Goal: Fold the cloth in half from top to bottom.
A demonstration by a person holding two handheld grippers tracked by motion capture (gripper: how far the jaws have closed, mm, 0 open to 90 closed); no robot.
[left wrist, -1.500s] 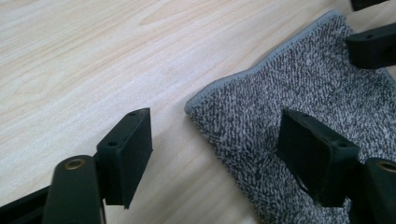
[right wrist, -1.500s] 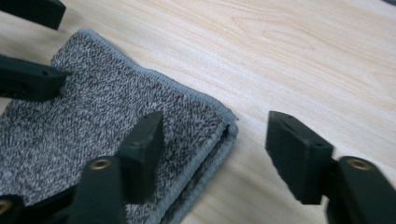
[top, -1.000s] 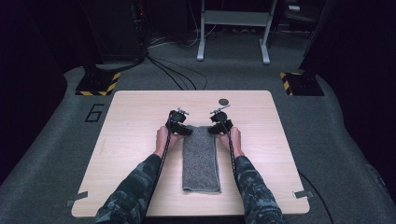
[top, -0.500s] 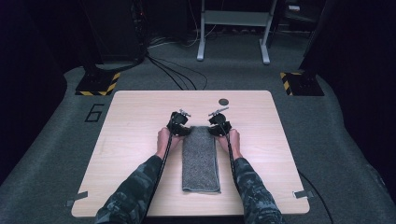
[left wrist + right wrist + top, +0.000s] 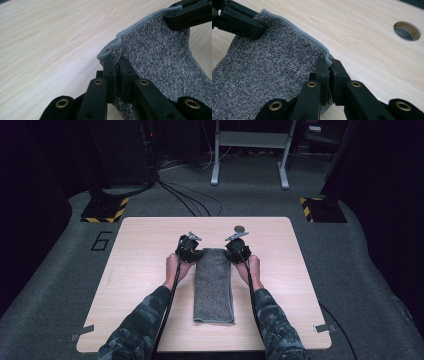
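Towel: one grey towel [image 5: 214, 285], folded into a long strip, lying down the middle of the table, its far end lifted at both corners.
Table: one pale wooden table [image 5: 140, 270], with one round hole [image 5: 240, 228] near its far edge.
Left gripper: left gripper [image 5: 116, 68], jaws pinched tight on the towel's far left corner.
Right gripper: right gripper [image 5: 329, 66], jaws clamped on the far right corner.
Hands: two, one behind each gripper, sleeves in camouflage.
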